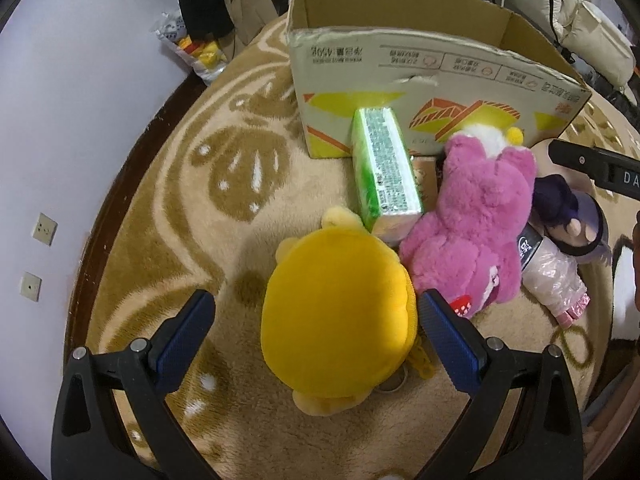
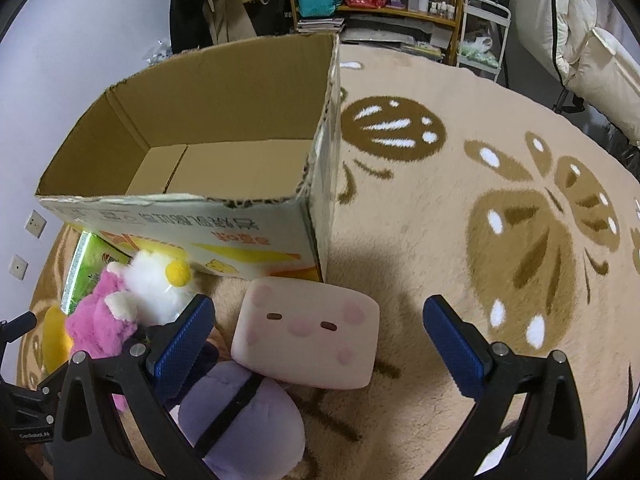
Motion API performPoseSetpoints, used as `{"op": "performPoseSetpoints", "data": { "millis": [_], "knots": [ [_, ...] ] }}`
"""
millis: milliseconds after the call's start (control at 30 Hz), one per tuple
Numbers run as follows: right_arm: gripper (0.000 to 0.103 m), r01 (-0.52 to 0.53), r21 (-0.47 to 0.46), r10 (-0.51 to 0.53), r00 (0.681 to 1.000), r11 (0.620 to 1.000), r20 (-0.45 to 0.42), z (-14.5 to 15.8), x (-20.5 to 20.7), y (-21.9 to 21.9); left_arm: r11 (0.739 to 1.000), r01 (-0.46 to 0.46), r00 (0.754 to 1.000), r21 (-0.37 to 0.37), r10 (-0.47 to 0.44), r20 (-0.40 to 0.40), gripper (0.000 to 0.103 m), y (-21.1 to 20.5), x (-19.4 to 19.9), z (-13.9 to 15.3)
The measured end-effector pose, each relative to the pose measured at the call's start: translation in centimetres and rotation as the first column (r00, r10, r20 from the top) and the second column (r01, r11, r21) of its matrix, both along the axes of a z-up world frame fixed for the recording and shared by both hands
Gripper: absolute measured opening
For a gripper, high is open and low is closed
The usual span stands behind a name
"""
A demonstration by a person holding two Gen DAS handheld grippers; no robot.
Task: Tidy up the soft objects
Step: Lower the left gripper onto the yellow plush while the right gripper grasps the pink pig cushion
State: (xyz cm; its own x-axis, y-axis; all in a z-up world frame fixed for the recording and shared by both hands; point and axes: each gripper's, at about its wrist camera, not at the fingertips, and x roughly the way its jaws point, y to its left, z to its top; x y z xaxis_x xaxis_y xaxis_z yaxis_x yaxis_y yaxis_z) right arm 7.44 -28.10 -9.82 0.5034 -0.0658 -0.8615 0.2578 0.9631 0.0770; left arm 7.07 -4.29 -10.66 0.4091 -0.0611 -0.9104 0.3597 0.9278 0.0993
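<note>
Between the wide-open fingers of the left gripper (image 1: 316,334) lies a yellow plush (image 1: 336,320), not gripped. Right gripper (image 2: 318,338) is wide open too, holding nothing, above a pink cushion (image 2: 306,342) near the box (image 2: 224,224).

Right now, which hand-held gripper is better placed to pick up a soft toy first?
Left. The left hand-held gripper is open with the yellow plush already between its fingers. The right hand-held gripper is open too, but the pink square plush sits off-centre.

Even indoor light, soft shadows (fisheye-warped edges), mostly sharp.

Beige carpet (image 2: 440,240) with brown motifs, pale wall (image 1: 60,120), wooden shelf (image 2: 400,12), white cart (image 2: 486,28)
</note>
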Motion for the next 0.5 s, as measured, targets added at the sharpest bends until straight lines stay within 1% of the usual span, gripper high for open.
{"op": "performPoseSetpoints", "data": {
  "millis": [133, 367, 400, 433, 500],
  "knots": [
    [0.103, -0.005, 0.002, 0.006, 1.0, 1.0, -0.016, -0.4, 0.2, 0.1, 1.0, -0.01, 1.0, 0.003, 0.01, -0.017, 0.101, 0.3, 0.9, -0.9],
    [0.103, -0.002, -0.003, 0.002, 0.999, 1.0, -0.051, -1.1, 0.4, -0.1, 0.998, -0.045, 0.997, -0.037, 0.043, -0.06, 0.102, 0.9, 1.7, -1.7],
    [0.102, -0.003, -0.004, 0.003, 0.999, 1.0, -0.054, -1.1, 0.4, -0.1, 0.998, -0.05, 0.997, -0.043, 0.047, -0.066, 0.102, 1.0, 1.8, -1.8],
    [0.098, -0.005, -0.002, 0.005, 0.998, 1.0, -0.06, -1.3, 0.4, -0.1, 0.998, -0.052, 0.996, -0.047, 0.049, -0.069, 0.102, 1.1, 1.8, -1.8],
    [0.095, -0.007, 0.019, 0.008, 0.998, 1.0, -0.07, -1.6, 0.4, -0.2, 0.997, -0.056, 0.996, -0.057, 0.052, -0.077, 0.101, 1.2, 2.0, -2.0]
  ]
}}
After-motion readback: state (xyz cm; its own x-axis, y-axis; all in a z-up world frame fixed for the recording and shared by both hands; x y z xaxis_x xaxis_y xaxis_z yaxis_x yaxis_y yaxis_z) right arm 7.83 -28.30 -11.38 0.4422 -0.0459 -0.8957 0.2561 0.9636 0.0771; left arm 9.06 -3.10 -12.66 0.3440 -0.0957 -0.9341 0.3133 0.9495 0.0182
